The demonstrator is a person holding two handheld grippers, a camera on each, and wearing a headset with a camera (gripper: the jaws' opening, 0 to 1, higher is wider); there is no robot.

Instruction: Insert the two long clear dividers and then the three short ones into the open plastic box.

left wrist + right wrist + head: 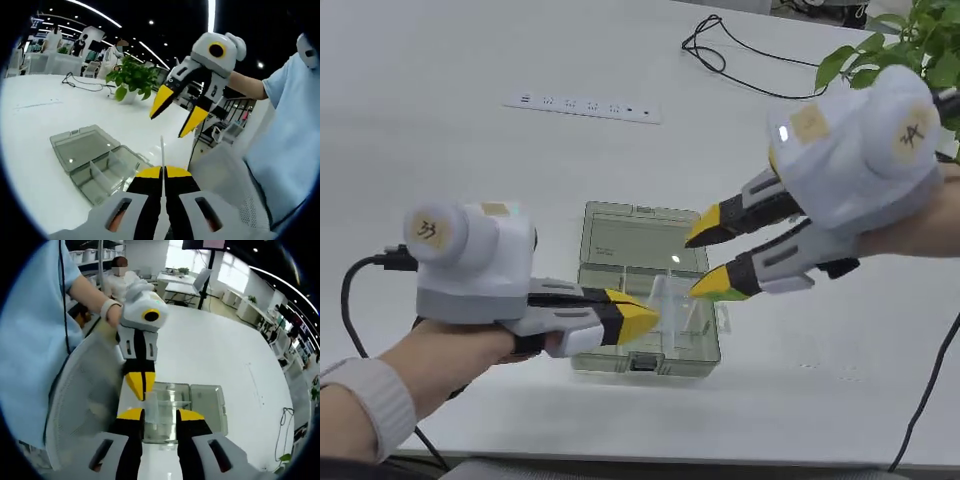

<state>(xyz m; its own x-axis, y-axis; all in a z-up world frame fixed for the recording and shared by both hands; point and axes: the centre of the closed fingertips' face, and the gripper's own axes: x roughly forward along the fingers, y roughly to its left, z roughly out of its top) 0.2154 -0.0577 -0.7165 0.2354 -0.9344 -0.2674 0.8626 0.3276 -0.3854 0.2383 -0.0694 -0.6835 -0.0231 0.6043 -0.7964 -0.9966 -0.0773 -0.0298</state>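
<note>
Clear divider (151, 408) sits edge-on in my L gripper (648, 320), jaws pinching it, just over the near end of the open plastic box (620, 235) mid-table (460, 170). Upright dividers (107, 167) stand in the box base. R gripper (690, 267) hovers above the box, jaws spread. Power strip (582, 107), cable (740, 48) and plant (910, 40) lie well beyond.

My left gripper (645, 320): white-and-grey plastic body, black jaws with yellow tips, round tan sticker (428, 231) marked 33, thin black cable (388, 261) plugged in at the back. Right gripper (695, 265): same build, tan stickers (913, 135). I'm wearing a white knit wristband (370, 400) and a light-blue short sleeve (295, 75).
</note>
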